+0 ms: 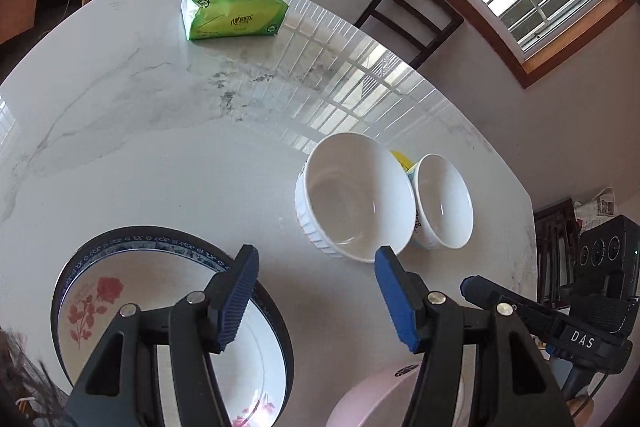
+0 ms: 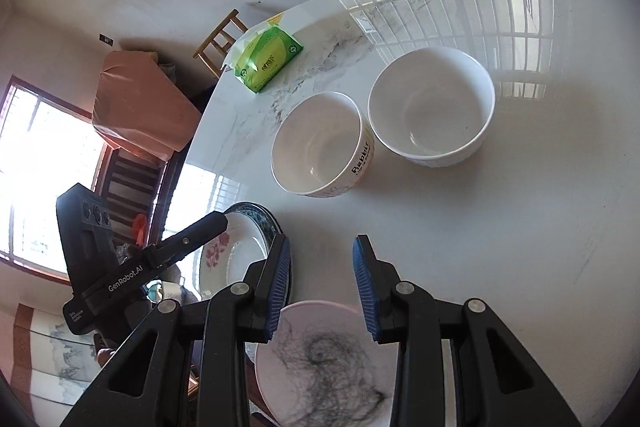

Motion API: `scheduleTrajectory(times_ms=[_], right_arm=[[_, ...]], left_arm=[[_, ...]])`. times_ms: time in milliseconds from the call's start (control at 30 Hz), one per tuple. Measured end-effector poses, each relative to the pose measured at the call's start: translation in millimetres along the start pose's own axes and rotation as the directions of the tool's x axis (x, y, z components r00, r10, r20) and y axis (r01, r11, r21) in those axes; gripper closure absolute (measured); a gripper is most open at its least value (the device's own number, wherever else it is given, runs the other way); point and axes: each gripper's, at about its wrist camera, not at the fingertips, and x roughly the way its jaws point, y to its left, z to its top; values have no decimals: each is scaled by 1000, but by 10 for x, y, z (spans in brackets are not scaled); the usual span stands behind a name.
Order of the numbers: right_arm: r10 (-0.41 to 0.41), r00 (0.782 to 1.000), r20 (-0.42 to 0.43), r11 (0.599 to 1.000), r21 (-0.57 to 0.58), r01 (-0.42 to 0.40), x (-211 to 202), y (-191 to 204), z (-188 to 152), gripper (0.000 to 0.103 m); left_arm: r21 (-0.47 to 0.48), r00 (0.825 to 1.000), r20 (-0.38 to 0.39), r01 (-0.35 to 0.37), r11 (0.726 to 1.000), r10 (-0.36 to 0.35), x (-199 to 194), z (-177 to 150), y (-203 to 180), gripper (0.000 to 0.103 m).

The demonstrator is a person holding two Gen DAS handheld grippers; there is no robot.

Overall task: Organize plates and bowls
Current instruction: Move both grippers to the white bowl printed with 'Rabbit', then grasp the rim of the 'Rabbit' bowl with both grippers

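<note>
Both jaws empty above the crockery; collision risk noted.

We find the left gripper (image 1: 316,301) parted over the rose plate (image 1: 120,303) and the right gripper (image 2: 322,291) narrowly parted over the pink plate (image 2: 320,367); beyond both, the ribbed bowl (image 1: 352,199) and Rabbit bowl (image 2: 320,143) sit nearly touching, so a careless reach could knock them together.

Two empty white bowls (image 2: 431,107) (image 2: 320,143) upright side by side; rose-patterned, blue-rimmed plate (image 1: 168,307) and pink plate (image 2: 324,359) nearby, flat.
</note>
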Motion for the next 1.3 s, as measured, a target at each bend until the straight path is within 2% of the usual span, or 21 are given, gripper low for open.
scheduleTrajectory(times_ms=[167,300,500,800,833,867,900,933,967,1033,1100,1167,1300], right_arm=[[-45,999,-13,999,13,45,246,71,232,71],[-77,997,-24,996,34,78,414,68,350,71],[-126,992,-29,990,59,127,555,10,429,71],[-164,985,-50,983,75,167,745,-32,440,71],[-166,985,-53,983,72,170,772,-28,446,71],[-171,984,-56,982,70,175,790,-26,446,71],[-178,982,-57,981,68,182,804,-27,446,71],[-180,982,-58,981,67,183,822,-30,449,71],[-179,982,-59,981,66,183,837,-39,453,71],[-180,981,-65,980,71,185,875,-64,463,73],[-176,981,-76,980,76,182,900,-95,461,79],[-181,980,-80,981,62,186,932,-74,463,80],[-215,974,-73,976,26,217,933,-51,471,83]], left_arm=[[-21,1000,-29,1,1000,-1,215,168,59,41],[3,999,-38,-11,1000,11,324,222,36,41],[35,998,-43,-45,998,47,478,313,-6,41],[14,998,-36,-55,998,55,651,383,65,42],[7,998,-35,-55,998,55,666,388,74,49],[0,998,-43,-54,999,54,692,395,79,63],[-4,997,-61,-54,999,54,736,400,89,71],[-5,995,-81,-62,998,62,791,400,91,85],[-9,994,-92,-60,998,59,837,399,94,90],[-18,992,-84,-92,996,90,875,388,99,95],[-11,991,-61,-117,993,116,862,374,60,96],[-1,988,-50,-143,990,143,844,337,18,96],[-13,989,-55,-139,990,138,754,278,-1,96]])
